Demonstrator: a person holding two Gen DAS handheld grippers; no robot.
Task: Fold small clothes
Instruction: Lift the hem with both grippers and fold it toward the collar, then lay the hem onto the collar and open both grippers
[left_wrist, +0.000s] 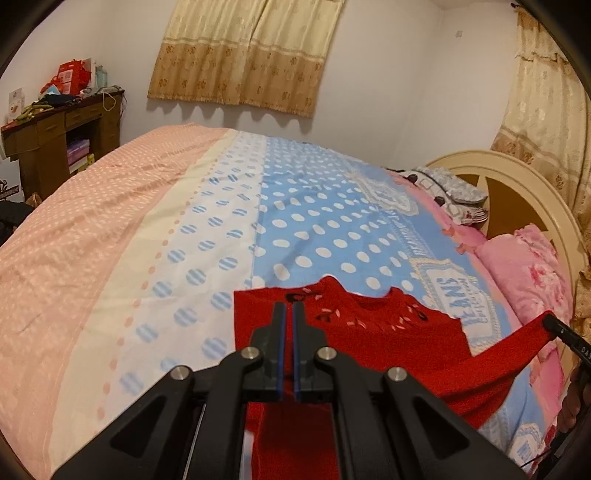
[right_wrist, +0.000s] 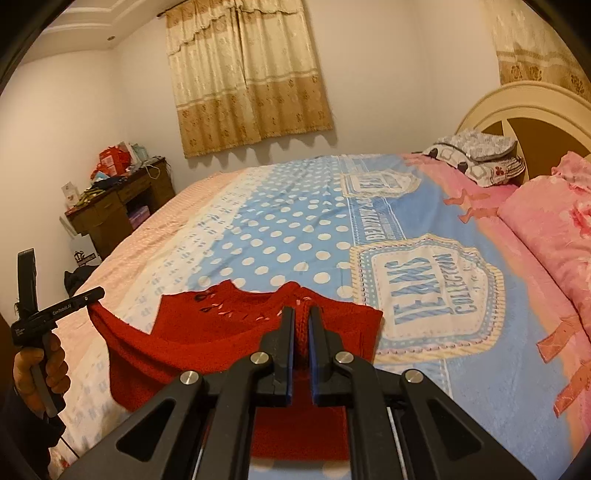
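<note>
A small red knit sweater (left_wrist: 373, 332) with pink and black stitching near its neck lies partly on the bedspread (left_wrist: 295, 221), its near part lifted. My left gripper (left_wrist: 289, 306) is shut on the sweater's near edge. My right gripper (right_wrist: 301, 312) is shut on a bunched fold of the sweater (right_wrist: 221, 332). In the left wrist view the right gripper (left_wrist: 550, 323) pulls a red corner up at the far right. In the right wrist view the left gripper (right_wrist: 94, 295) holds the other corner at the far left.
The bedspread (right_wrist: 295, 229) has pink, white and blue dotted bands. Pink pillows (right_wrist: 546, 221) and a grey patterned pillow (right_wrist: 480, 155) lie by the cream headboard (right_wrist: 517, 107). A cluttered wooden desk (left_wrist: 55, 129) stands at the far left wall.
</note>
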